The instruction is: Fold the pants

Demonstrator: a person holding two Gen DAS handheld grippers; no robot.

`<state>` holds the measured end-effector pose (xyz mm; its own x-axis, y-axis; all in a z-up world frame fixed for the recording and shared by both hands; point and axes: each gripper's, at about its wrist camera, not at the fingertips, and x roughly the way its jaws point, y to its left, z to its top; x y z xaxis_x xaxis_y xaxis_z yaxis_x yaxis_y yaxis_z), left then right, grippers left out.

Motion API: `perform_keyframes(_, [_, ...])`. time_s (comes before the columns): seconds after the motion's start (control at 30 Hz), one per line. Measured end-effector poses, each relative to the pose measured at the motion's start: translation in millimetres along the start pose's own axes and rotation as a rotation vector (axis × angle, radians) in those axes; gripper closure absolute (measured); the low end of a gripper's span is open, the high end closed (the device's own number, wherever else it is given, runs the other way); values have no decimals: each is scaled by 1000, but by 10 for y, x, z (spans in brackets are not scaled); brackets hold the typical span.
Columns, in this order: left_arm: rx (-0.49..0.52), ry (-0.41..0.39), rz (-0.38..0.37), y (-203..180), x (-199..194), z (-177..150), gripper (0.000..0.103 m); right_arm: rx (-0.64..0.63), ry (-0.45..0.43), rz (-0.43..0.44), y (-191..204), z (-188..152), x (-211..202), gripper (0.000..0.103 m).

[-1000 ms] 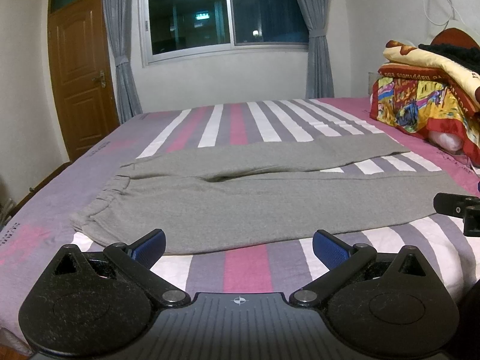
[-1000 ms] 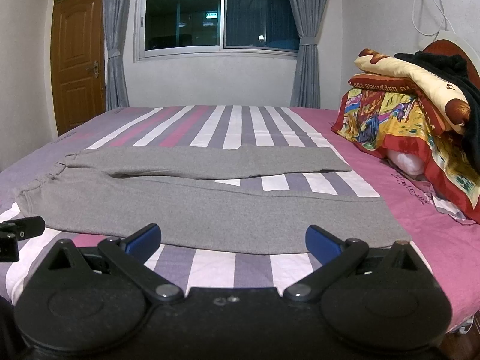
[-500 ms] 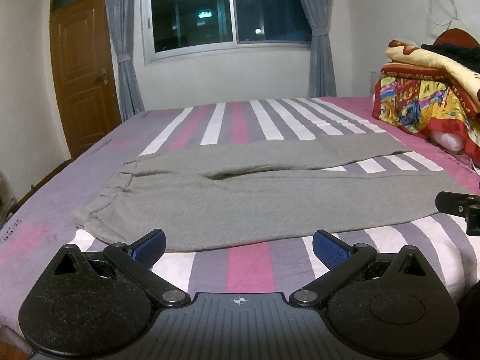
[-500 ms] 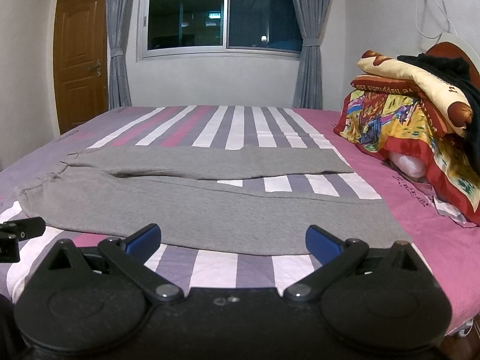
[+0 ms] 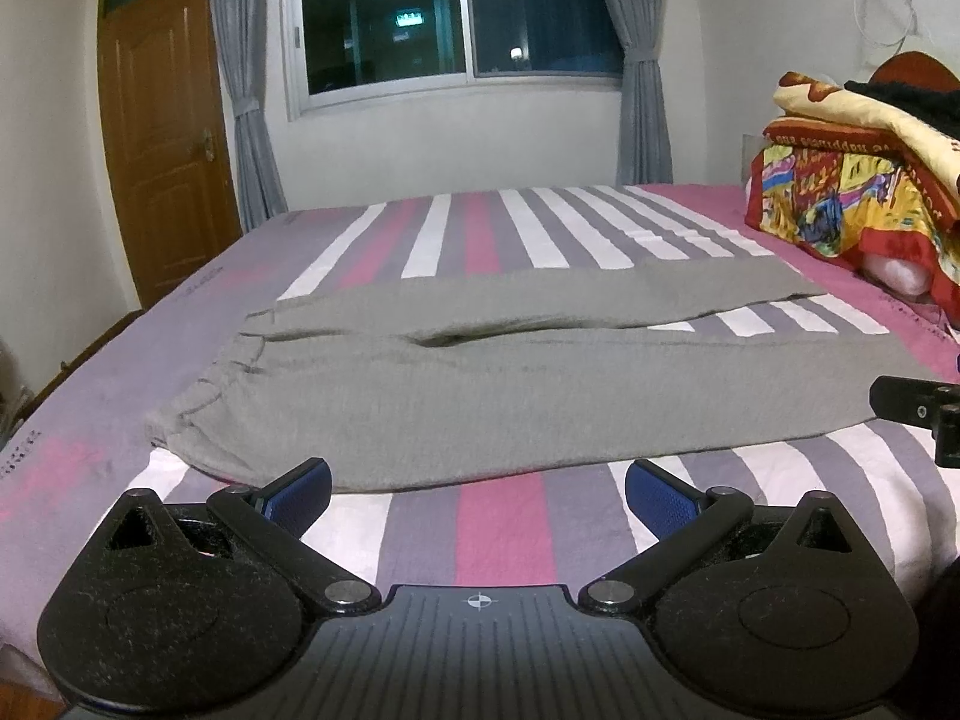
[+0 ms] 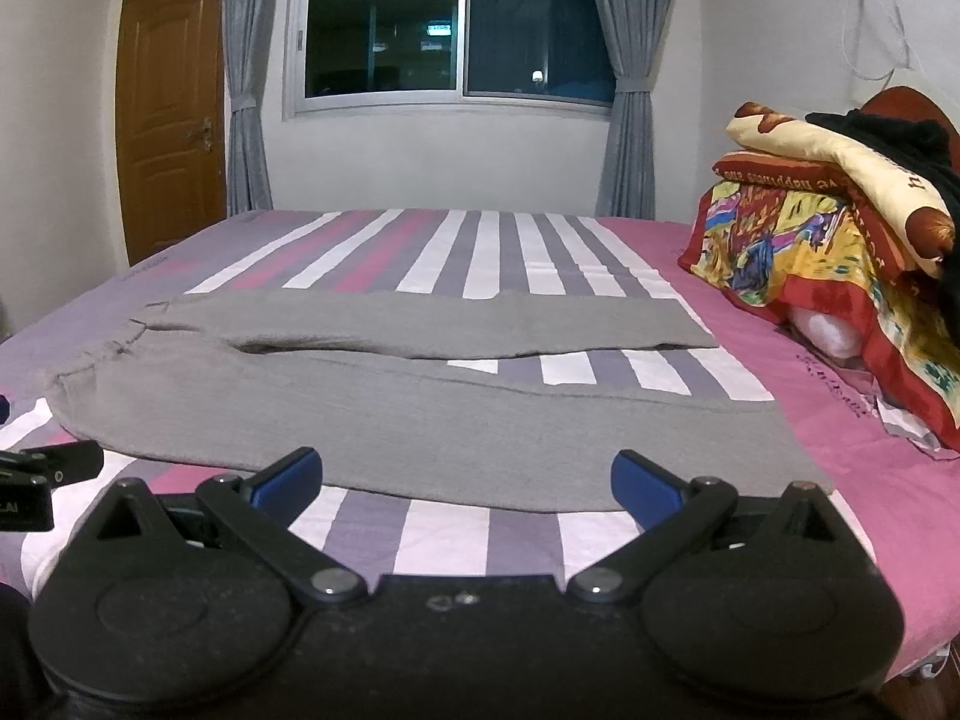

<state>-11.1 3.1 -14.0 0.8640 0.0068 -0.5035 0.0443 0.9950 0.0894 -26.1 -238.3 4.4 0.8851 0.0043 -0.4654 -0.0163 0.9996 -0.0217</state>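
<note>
Grey pants (image 5: 480, 384) lie flat across the striped bed, waistband to the left, both legs running right and spread in a narrow V. They show in the right wrist view too (image 6: 384, 414). My left gripper (image 5: 478, 489) is open and empty, just short of the pants' near edge by the waist half. My right gripper (image 6: 467, 483) is open and empty, just short of the near leg's edge toward the cuff. Part of the right gripper shows at the left view's right edge (image 5: 918, 414).
The bed (image 5: 498, 516) has a pink, purple and white striped sheet. A pile of colourful blankets and pillows (image 6: 840, 246) sits at the right by the headboard. A wooden door (image 5: 165, 144) and a curtained window (image 5: 456, 18) are beyond the bed.
Both grippers have moved slightly closer to the pants and the views have shifted a little. Jaws stay open. The pants have not moved.
</note>
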Motion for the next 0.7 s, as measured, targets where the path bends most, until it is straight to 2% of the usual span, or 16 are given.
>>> perform_keyframes(0.07, [-1, 17, -13, 4, 25, 5, 0, 0, 0, 2, -6, 2, 1, 1])
perform_keyframes(0.17, [21, 14, 4, 62, 78, 55, 0, -14, -8, 113, -29, 41, -19, 2])
perform_keyframes(0.3, [-23, 15, 5, 431, 284, 279, 0, -33, -45, 196, -86, 243, -7, 2])
perform_keyframes(0.37, [-37, 39, -41, 714, 463, 403, 0, -45, -61, 220, -149, 417, 67, 1])
perform_keyframes(0.43, [-76, 37, -36, 993, 626, 499, 0, -52, -59, 277, -194, 605, 185, 1])
perform_keyframes(0.53, [-80, 27, -3, 1380, 907, 669, 0, -85, -105, 342, -209, 884, 416, 1])
perform_keyframes(0.63, [-69, -9, -14, 1708, 1227, 880, 0, -158, -91, 473, -96, 1135, 767, 1])
perform_keyframes(0.7, [-35, -4, -16, 1906, 1539, 1021, 0, -207, -60, 532, 38, 1298, 1066, 1])
